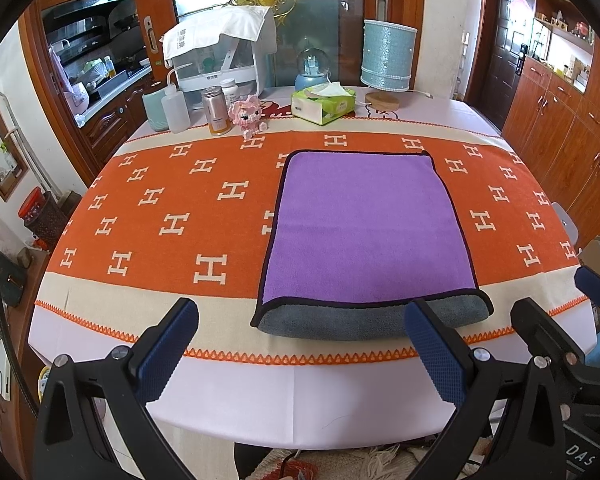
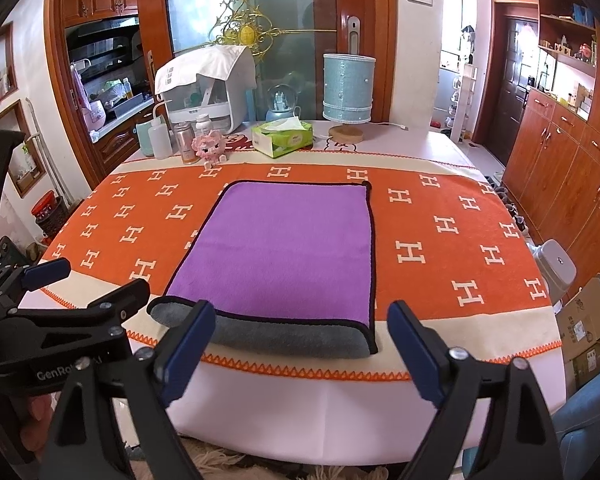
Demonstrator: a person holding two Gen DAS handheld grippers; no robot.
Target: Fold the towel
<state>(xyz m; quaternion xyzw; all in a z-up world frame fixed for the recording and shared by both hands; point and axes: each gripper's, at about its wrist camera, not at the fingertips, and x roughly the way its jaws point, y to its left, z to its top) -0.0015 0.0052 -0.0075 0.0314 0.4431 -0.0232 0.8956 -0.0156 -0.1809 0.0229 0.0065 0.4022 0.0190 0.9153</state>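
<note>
Orange cloth patterned with white letters covers the surface (image 1: 148, 216), giving you a flat, grippy bed to fold on. The towel (image 1: 364, 232) lies flat near its front edge, purple side up, its near end turned so the grey underside shows; that seems to leave a thick edge facing you to pinch. Your left hand-held gripper (image 1: 300, 344) hangs just short of that edge, wide open and empty. Your right hand-held gripper (image 2: 300, 348) hangs likewise, spread wide, holding nothing. The tissue box (image 2: 283, 138) sits well back, out of the way.
</note>
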